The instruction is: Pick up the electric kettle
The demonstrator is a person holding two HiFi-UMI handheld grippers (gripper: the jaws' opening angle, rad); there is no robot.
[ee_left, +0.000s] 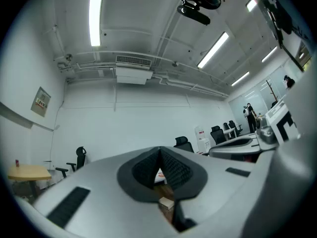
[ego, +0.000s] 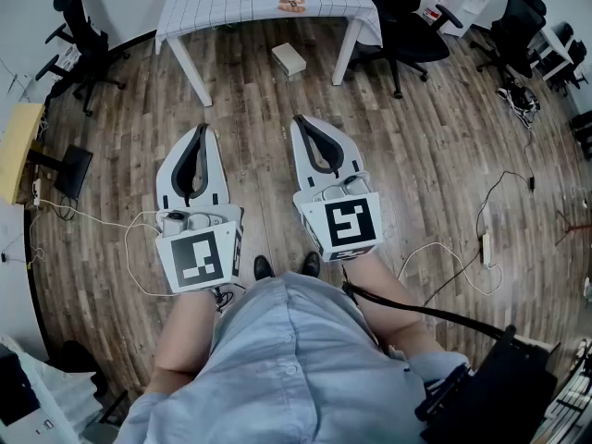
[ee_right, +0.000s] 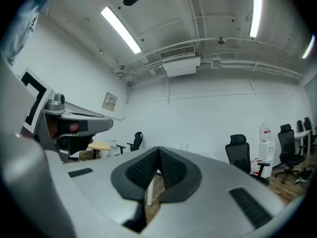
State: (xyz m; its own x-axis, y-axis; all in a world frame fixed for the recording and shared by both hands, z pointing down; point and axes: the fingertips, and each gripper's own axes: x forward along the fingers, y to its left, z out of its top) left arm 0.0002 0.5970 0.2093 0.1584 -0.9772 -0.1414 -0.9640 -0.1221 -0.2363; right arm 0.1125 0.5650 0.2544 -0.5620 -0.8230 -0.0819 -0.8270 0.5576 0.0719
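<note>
**Grey jaws closed on nothing, over a wooden floor**

The left gripper [ego: 198,131] and the right gripper [ego: 302,121] are both closed: the tips meet and nothing is held between them. Both point to the far side, toward the white table [ego: 268,3]. The electric kettle appears in no view, so its place and direction cannot be told. Only the head view shows the floor [ego: 416,155] from above. The left gripper view shows the small box [ee_left: 166,203] through its jaws, and the right gripper view shows a table leg [ee_right: 148,195].
</note>
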